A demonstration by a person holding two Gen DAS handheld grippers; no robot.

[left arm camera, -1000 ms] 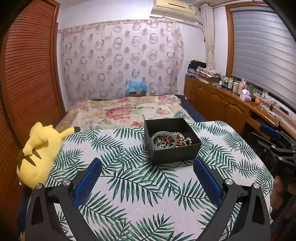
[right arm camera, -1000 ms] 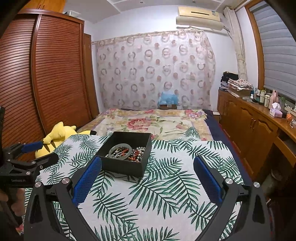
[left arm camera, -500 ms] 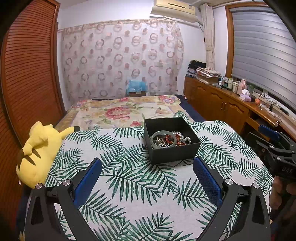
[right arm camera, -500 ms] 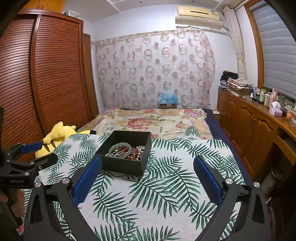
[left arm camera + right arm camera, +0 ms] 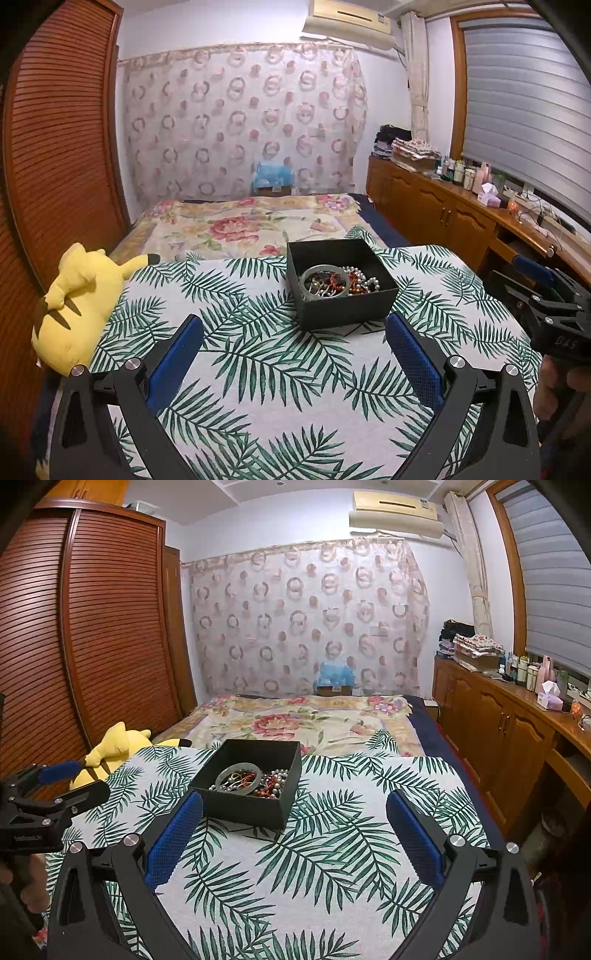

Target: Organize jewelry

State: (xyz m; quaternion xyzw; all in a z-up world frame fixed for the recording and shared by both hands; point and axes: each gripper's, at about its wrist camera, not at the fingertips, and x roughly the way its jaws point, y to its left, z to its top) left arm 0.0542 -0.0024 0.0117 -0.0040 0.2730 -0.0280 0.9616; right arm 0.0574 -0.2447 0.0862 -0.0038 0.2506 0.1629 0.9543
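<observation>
A black open box [image 5: 345,310] stands on the palm-leaf tablecloth [image 5: 258,369]. It holds a grey-green bangle [image 5: 325,286], pearl beads [image 5: 365,280] and red beads in a tangle. The box also shows in the right wrist view [image 5: 251,805], with the bangle [image 5: 238,777] inside. My left gripper [image 5: 293,336] is open and empty, a little short of the box. My right gripper [image 5: 293,812] is open and empty, to the right of the box and short of it. Each gripper shows at the edge of the other's view: the right one [image 5: 546,299], the left one [image 5: 48,786].
A yellow plush toy [image 5: 81,295] lies at the table's left edge. A bed with a floral cover [image 5: 251,225] is beyond the table. Wooden cabinets [image 5: 443,210] with bottles run along the right wall. A louvred wardrobe [image 5: 92,646] stands at the left.
Both grippers have drawn back slightly from the box, which now sits a bit farther off. Both stay open and empty.
</observation>
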